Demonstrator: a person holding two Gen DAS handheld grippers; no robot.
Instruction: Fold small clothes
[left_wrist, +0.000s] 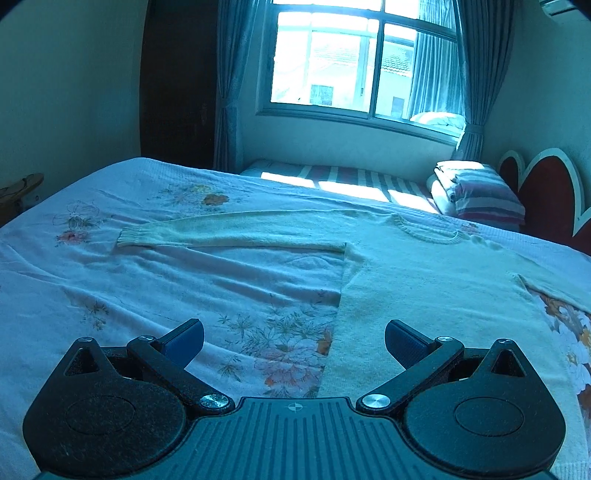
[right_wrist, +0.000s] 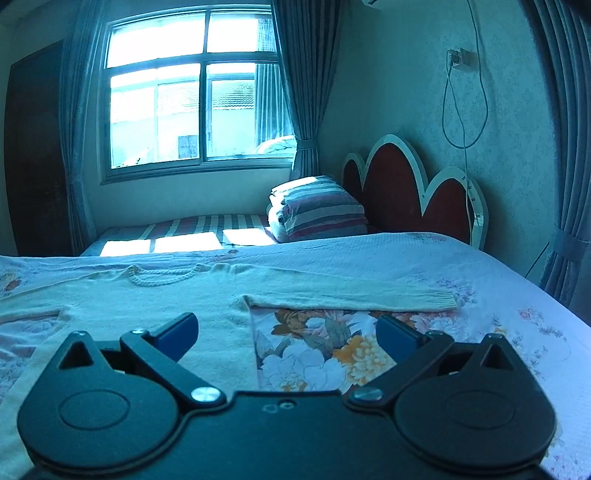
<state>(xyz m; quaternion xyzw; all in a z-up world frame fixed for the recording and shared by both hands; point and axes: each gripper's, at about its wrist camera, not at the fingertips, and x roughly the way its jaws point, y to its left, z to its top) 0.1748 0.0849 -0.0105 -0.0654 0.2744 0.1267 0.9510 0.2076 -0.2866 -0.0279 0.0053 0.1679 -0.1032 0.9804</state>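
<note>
Both the left gripper (left_wrist: 294, 341) and right gripper (right_wrist: 287, 336) gape empty above the flat cream knitted sweater (left_wrist: 424, 280), whose soft knit could bunch if pinched shallowly.

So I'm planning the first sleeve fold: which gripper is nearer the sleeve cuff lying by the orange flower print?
Right. The right gripper hovers open just short of that cuff; the left gripper sits over the sweater's opposite side edge.

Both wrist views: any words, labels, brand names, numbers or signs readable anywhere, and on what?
None can be read in either view.
Left tongs: the base carries only a small crosshair mark, no lettering.
Right tongs: only a small embossed mark on the base, too blurred to read.
Sweater, floral bedspread, striped pillow: patterns only, no text.
</note>
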